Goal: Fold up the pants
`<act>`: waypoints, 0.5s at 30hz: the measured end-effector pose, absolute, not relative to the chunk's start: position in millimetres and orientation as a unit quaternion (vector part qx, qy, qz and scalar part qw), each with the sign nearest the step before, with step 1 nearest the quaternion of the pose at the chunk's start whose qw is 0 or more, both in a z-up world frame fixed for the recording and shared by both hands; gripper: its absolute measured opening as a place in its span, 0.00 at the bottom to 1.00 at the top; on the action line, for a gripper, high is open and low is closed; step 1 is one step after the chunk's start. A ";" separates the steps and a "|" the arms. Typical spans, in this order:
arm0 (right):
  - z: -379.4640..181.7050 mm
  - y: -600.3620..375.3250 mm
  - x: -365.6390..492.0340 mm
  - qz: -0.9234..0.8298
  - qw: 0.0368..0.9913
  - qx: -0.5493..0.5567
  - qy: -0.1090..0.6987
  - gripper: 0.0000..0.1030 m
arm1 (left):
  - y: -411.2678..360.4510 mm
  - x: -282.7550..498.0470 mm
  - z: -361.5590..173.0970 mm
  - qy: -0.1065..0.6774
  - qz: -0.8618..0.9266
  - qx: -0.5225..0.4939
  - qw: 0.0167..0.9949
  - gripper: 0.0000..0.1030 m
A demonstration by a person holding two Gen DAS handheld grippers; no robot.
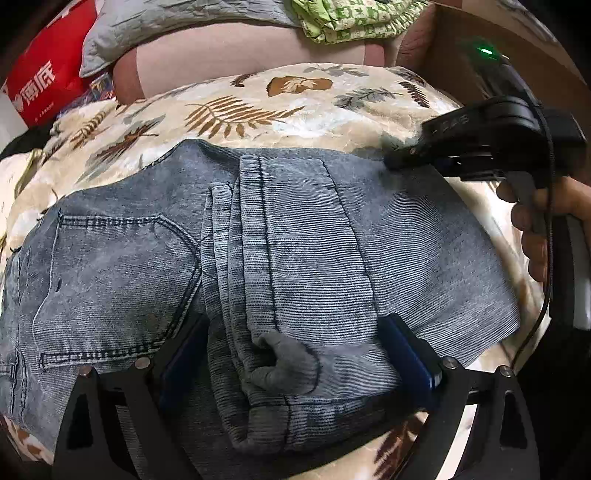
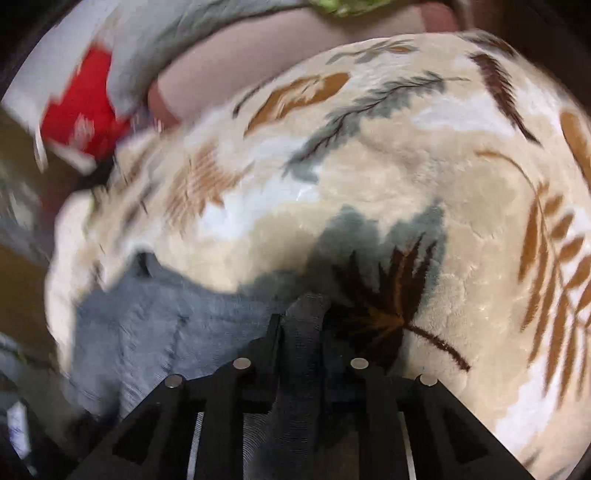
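So the faded blue ribbed-denim pants (image 1: 258, 258) are lying folded on a fuzzy cream leaf-print blanket (image 1: 295, 107); left gripper (image 1: 295, 358) jaws are sitting apart around a bunched fold, right gripper (image 2: 301, 321) jaws are pinching the fabric edge.

Pants (image 2: 155, 332) fold between fingers (image 2: 275, 332) — blurred

A leaf-print blanket (image 1: 258, 110), grey pillow (image 1: 166, 22), red bag (image 1: 44, 74) and green patterned cloth (image 1: 351, 18).
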State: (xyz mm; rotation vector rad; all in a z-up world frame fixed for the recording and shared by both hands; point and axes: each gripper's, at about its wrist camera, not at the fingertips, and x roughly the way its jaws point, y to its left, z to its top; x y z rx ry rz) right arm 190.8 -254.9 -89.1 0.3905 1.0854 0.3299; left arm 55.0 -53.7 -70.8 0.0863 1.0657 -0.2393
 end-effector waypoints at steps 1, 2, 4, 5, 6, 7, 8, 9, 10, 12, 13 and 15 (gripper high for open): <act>-83.8 -261.2 185.5 0.152 0.826 0.202 0.504 0.27 | -51.2 53.8 -67.1 0.506 -0.117 0.034 0.854 0.91; -76.6 -265.1 179.2 0.149 0.831 0.201 0.497 0.28 | -47.4 52.1 -60.7 0.499 -0.118 0.025 0.858 0.91; -57.0 -272.7 162.4 0.139 0.847 0.189 0.478 0.28 | -41.0 47.9 -48.6 0.477 -0.111 0.018 0.871 0.91; -46.8 -276.6 151.4 0.144 0.849 0.198 0.468 0.28 | -38.1 46.5 -43.8 0.470 -0.107 0.017 0.876 0.91; -38.3 -278.2 142.1 0.158 0.845 0.214 0.463 0.30 | -35.8 46.3 -41.6 0.468 -0.105 0.018 0.877 0.91; -31.6 -278.1 130.8 0.180 0.836 0.235 0.462 0.30 | -33.7 46.8 -41.9 0.469 -0.103 0.019 0.877 0.91; -29.7 -275.6 119.2 0.206 0.821 0.255 0.467 0.30 | -32.3 48.7 -44.7 0.475 -0.099 0.022 0.874 0.91; -32.8 -270.5 111.2 0.228 0.806 0.268 0.476 0.30 | -30.7 51.4 -50.7 0.486 -0.088 0.028 0.869 0.91; -41.4 -263.7 100.4 0.245 0.786 0.277 0.494 0.30 | -29.8 53.2 -56.0 0.494 -0.082 0.030 0.865 0.91; -66.5 -254.8 90.9 0.244 0.760 0.282 0.532 0.31 | -28.3 56.5 -66.3 0.510 -0.079 0.035 0.856 0.91; -87.6 -251.3 88.2 0.224 0.747 0.267 0.566 0.31 | -28.5 55.1 -63.7 0.505 -0.081 0.036 0.858 0.91; -102.2 -261.9 81.9 0.225 0.738 0.307 0.558 0.29 | -27.4 52.0 -52.6 0.495 -0.085 0.025 0.864 0.91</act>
